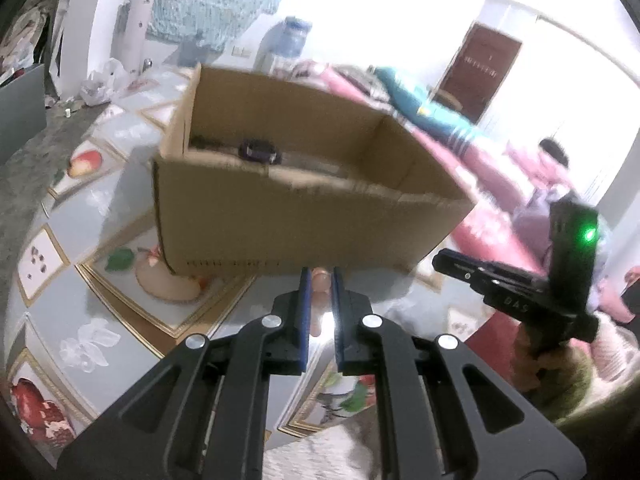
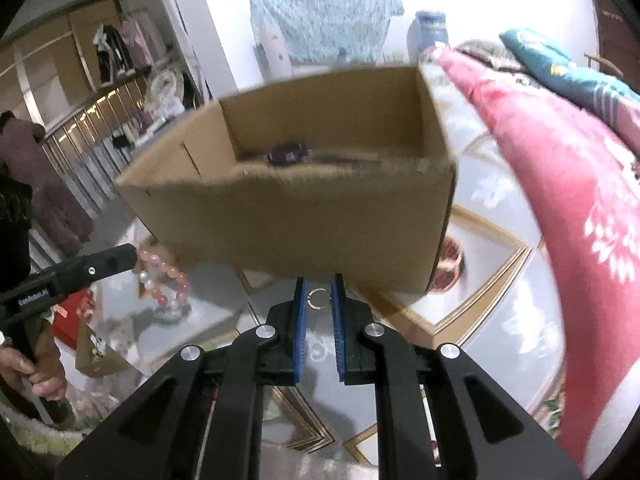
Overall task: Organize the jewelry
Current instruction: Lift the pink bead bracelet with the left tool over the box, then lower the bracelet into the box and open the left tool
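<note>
An open cardboard box (image 1: 304, 216) stands on the table; it also shows in the right wrist view (image 2: 304, 220). A dark purple item (image 1: 259, 151) lies inside it (image 2: 288, 153). My left gripper (image 1: 320, 280) is shut on a pink bead bracelet (image 1: 320, 285), seen hanging from its tips in the right wrist view (image 2: 164, 278). My right gripper (image 2: 319, 286) is shut on a small gold ring (image 2: 319, 298), just before the box's near wall. The right gripper's body shows at the right of the left wrist view (image 1: 520, 280).
The table has a glossy fruit-and-flower patterned cloth (image 1: 80, 216). A pink blanket (image 2: 560, 200) lies to the right of the box. A small brown card with jewelry (image 2: 96, 350) and a red item (image 2: 74, 316) lie at the left.
</note>
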The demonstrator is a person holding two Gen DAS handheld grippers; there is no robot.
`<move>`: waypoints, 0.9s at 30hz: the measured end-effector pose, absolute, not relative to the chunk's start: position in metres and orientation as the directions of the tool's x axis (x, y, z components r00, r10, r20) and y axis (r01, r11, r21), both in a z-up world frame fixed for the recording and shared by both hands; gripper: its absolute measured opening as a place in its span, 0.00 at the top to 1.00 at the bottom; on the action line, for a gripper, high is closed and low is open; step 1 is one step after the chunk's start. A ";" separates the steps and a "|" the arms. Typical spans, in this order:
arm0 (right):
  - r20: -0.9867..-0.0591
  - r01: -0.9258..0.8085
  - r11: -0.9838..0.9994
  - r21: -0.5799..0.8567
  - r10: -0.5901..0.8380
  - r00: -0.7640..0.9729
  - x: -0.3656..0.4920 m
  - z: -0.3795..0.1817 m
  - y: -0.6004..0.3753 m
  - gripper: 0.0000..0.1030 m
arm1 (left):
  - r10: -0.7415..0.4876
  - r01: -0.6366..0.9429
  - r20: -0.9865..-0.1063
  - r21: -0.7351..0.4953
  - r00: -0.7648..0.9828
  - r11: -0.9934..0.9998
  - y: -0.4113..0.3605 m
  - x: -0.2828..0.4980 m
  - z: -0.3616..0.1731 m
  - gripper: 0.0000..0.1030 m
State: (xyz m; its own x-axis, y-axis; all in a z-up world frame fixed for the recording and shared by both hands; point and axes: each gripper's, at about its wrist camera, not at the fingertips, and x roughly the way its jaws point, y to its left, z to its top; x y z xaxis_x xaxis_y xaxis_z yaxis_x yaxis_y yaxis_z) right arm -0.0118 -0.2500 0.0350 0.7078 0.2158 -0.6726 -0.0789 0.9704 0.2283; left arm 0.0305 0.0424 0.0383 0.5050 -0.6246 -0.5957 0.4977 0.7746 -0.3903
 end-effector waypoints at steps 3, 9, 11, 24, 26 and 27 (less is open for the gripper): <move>-0.634 -0.088 0.969 0.230 0.218 0.742 -0.014 0.059 -0.255 0.88 | -0.649 0.507 -0.557 -0.410 0.519 0.758 0.051 0.025 0.061 0.92; -0.555 -0.135 0.949 0.284 0.277 0.784 0.005 0.111 -0.273 0.88 | -0.705 0.556 -0.461 -0.434 0.539 0.709 0.058 0.029 0.120 0.92; -0.574 -0.172 0.942 0.288 0.314 0.756 0.027 0.123 -0.276 0.88 | -0.711 0.572 -0.445 -0.423 0.544 0.702 0.052 0.037 0.133 0.92; -0.806 -0.234 0.953 0.192 0.289 0.516 0.154 0.096 -0.262 0.88 | -0.681 0.532 -0.649 -0.464 0.339 0.708 -0.029 0.154 0.088 0.91; -0.825 -0.248 0.955 0.162 0.268 0.497 0.165 0.088 -0.258 0.88 | -0.651 0.517 -0.691 -0.451 0.313 0.727 -0.039 0.167 0.071 0.92; -0.838 -0.254 0.956 0.148 0.258 0.481 0.171 0.083 -0.255 0.87 | -0.644 0.517 -0.705 -0.448 0.298 0.729 -0.041 0.169 0.064 0.89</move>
